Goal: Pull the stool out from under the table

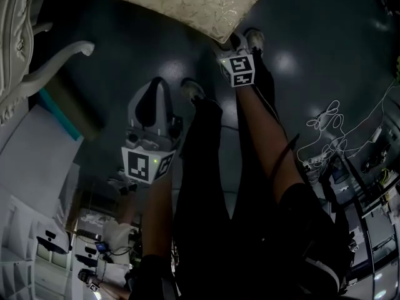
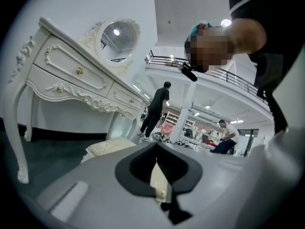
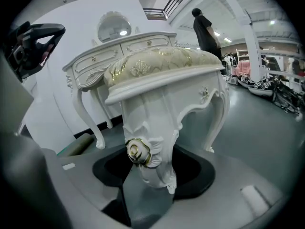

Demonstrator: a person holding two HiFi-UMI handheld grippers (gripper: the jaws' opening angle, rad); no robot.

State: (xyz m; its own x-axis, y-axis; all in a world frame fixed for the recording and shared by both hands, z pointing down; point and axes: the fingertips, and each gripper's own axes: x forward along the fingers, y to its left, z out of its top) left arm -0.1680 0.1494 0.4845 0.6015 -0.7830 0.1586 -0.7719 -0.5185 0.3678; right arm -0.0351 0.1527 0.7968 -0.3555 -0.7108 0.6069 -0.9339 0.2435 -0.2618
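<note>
Closest up, the carved front leg (image 3: pixel 150 161) of the stool (image 3: pixel 162 66) stands between the jaws of the right gripper (image 1: pixel 240 42). They are spread wide and clamp it by the gilt rosette, a solid place to drag from without touching the cushion. The stool sits out on the open floor (image 1: pixel 125 49), well apart from the white counter (image 3: pixel 121 49) behind it, so the pull looks nearly done. Off to the side, the left gripper (image 1: pixel 156 87) hangs empty, jaws all but together.
</note>
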